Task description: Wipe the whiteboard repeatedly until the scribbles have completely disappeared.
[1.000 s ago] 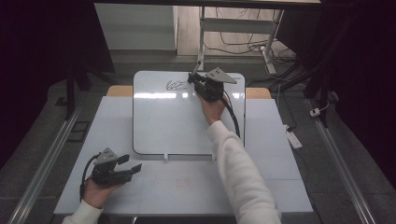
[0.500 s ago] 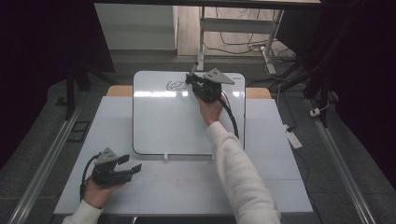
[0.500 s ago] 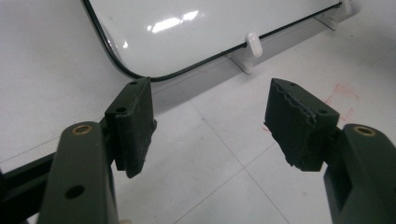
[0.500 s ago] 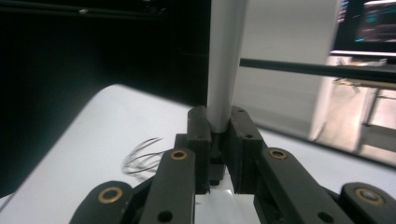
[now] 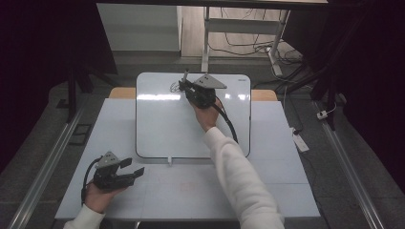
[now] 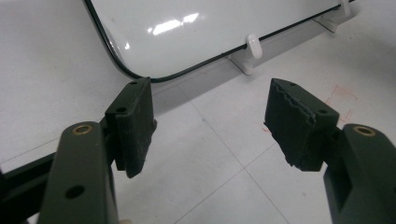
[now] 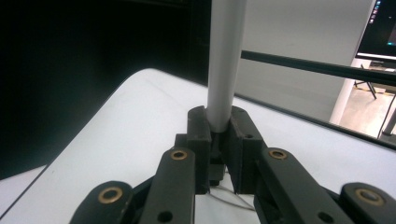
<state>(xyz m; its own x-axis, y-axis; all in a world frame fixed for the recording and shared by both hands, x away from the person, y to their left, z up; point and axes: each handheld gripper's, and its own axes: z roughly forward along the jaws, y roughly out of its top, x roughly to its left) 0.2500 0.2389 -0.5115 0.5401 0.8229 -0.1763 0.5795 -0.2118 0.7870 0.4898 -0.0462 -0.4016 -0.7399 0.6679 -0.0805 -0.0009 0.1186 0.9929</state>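
Two grippers: one in each hand, over a white bench (image 5: 286, 181).
Change, right gripper (image 5: 187, 82): against the earlier high views it sits slightly further toward the left along the far edge of the whiteboard (image 5: 162, 124), closer to the dark scribble (image 5: 175, 87); the shift is small.
Change, left gripper (image 5: 131, 168): same spot near the bench's near left corner, jaws no different.
Change, whiteboard: not moved; the scribble looks the same as before.
Right jaws: closed on a grey marker (image 7: 225, 60), which stands up from between the pads in the right gripper view.
Marker place: at the whiteboard's far edge, a little left of its middle, just beside the scribble; whether its tip touches the board cannot be told.
Left jaws: open, nothing between the pads, bare bench under them in the left gripper view.
Whiteboard place: lies in the middle of the bench, reaching its far edge; small white clips (image 6: 252, 45) sit at its near edge.
Containers: none among the things seen.
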